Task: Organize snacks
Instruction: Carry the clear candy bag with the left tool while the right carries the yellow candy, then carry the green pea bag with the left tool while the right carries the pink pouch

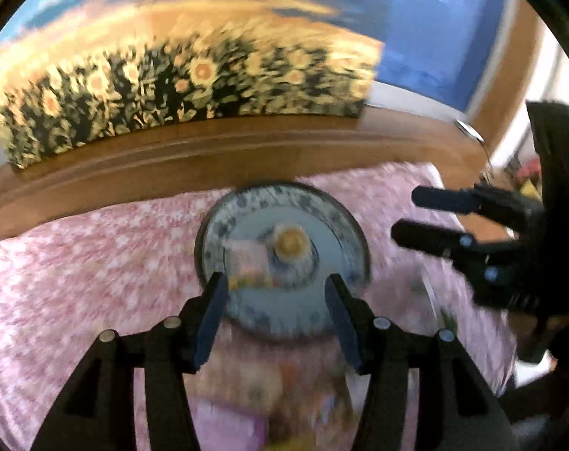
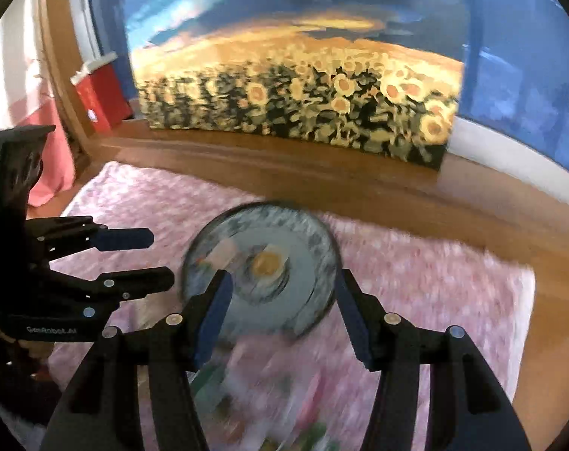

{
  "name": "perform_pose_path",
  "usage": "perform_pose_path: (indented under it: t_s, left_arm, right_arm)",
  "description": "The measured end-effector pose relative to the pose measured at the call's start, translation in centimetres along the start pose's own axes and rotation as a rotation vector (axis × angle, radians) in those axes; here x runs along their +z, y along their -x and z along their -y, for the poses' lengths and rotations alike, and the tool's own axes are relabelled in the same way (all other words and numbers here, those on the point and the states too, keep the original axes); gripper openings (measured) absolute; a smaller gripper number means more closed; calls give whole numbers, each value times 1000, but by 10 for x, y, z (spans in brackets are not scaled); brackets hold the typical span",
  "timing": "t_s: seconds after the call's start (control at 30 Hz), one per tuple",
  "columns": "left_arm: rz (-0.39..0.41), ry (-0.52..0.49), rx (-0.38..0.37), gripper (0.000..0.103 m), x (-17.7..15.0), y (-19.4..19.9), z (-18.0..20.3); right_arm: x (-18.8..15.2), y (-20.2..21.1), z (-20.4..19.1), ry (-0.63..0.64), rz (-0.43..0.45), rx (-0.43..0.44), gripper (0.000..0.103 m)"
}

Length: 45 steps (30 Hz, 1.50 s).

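Two hand-held grippers hover over a round blue-patterned plate (image 1: 344,221) set on a pink floral cloth (image 1: 96,263), both frames smeared by motion blur. The left gripper (image 1: 276,293) has its jaws spread wide and empty, its blue-padded fingertips framing the near half of the plate. On the plate lie a round golden-brown snack (image 1: 290,242) near the centre and a pale wrapped snack packet (image 1: 246,263) touching it on the left, just beyond the left fingertip. From the right wrist, the right gripper (image 2: 284,293) is likewise spread wide with nothing between its fingers, its tips straddling the plate's near rim (image 2: 322,240); the round snack (image 2: 265,263) sits at the plate's centre, ahead of the gap. More blurred wrapped snacks (image 2: 284,394) lie on the cloth on the near side of the plate, beneath the fingers. Behind the plate, a sunflower picture (image 2: 303,105) stands on a wooden ledge (image 2: 322,173), with a red box (image 2: 100,97) at its left.
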<state>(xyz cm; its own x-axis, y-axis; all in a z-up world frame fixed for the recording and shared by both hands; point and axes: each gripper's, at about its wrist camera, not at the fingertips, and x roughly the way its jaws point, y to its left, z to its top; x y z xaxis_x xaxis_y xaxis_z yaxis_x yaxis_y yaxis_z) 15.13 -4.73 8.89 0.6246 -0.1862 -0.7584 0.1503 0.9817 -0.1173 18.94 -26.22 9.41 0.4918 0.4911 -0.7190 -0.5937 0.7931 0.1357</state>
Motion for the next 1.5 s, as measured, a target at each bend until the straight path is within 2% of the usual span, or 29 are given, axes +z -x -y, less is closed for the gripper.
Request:
perform_pose_path:
  t_s: [0.1, 0.2, 0.27, 0.4, 0.6, 0.7, 0.83, 0.9, 1.0, 1.03, 1.07, 1.1, 1.17, 1.23, 1.33, 1.43, 1.5]
  left_arm:
    - [-27, -28, -3, 57, -41, 23, 18]
    - [-67, 2, -36, 57, -71, 28, 27]
    - [-103, 31, -61, 57, -89, 26, 31]
    - [-146, 85, -69, 56, -100, 14, 37]
    - [-81, 93, -108, 56, -91, 18, 45]
    - [-60, 93, -105, 57, -71, 6, 48]
    - [-43, 95, -156, 57, -47, -15, 54]
    - [-65, 102, -189, 56, -38, -31, 56]
    - [-140, 124, -211, 56, -33, -58, 60]
    - [-159, 126, -215, 55, -33, -64, 62]
    - [-165, 117, -210, 49, -34, -67, 66]
    - [-156, 102, -193, 46, -35, -68, 69]
    - [-146, 94, -188, 42, -35, -66, 70]
    - [-111, 112, -200, 41, -36, -61, 66]
    - [-69, 134, -196, 41, -40, -42, 59]
    - [-31, 157, -187, 41, -44, -25, 50]
    - [-16, 180, -181, 41, -49, -15, 42]
  right_arm:
    - [-38, 21, -9, -38, -16, 27, 58]
    - [-80, 33, -13, -90, -30, 50, 58]
    - [-100, 32, -14, -94, -73, 61, 58]
    - [-122, 26, -12, -138, -128, 83, 50]
    - [-112, 32, 1, -200, -60, 48, 50]
    - [-104, 33, 9, -212, -46, 28, 50]
    - [-100, 33, 14, -206, -49, 21, 50]
    - [-100, 34, 16, -198, -52, 21, 50]
    - [-100, 36, 23, -207, -53, 14, 52]
    - [-100, 35, 26, -211, -54, 9, 56]
    - [-99, 34, 29, -221, -56, 1, 63]
    - [-96, 33, 32, -230, -57, -3, 66]
    - [-91, 29, 37, -244, -59, 3, 81]
    - [-84, 21, 40, -251, -64, 31, 82]
    - [-69, -1, 49, -299, -90, 137, 82]
    - [-62, -21, 56, -361, -134, 234, 75]
    - [-60, -34, 57, -350, -177, 214, 41]
